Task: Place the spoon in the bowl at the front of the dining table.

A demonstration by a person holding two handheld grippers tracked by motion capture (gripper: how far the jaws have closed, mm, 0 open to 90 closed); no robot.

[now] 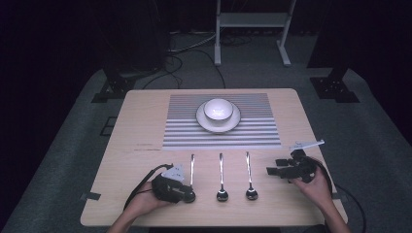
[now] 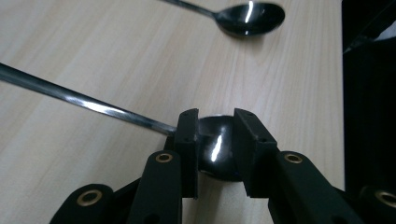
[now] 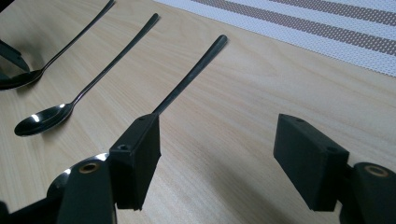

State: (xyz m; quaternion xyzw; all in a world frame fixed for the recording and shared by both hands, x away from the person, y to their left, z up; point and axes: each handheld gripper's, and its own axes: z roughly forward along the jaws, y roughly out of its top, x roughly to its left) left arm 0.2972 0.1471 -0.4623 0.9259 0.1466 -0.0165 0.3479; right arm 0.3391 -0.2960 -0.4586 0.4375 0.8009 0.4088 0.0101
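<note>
L gripper [image 2: 215, 135]: jaws clamped across bowl of leftmost polished steel spoon [image 2: 88, 103], flat on pale wood table [image 2: 93, 42], for lifting | R gripper [image 3: 224, 163]: wide open, empty, beside rightmost of 3 spoons

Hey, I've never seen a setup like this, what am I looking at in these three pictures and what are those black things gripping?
A person sits at a wooden table holding a hand tool with two black jaws in each hand. The high view looks down from above; the other two pictures come from cameras riding on each tool.

On the table lie three spoons side by side, and farther back a striped placemat with a white bowl on a plate.

The left tongs are closed on the bowl end of the left spoon, which lies on the table. The right tongs stand open, holding nothing, beside the right spoon. The middle spoon lies untouched.
</note>
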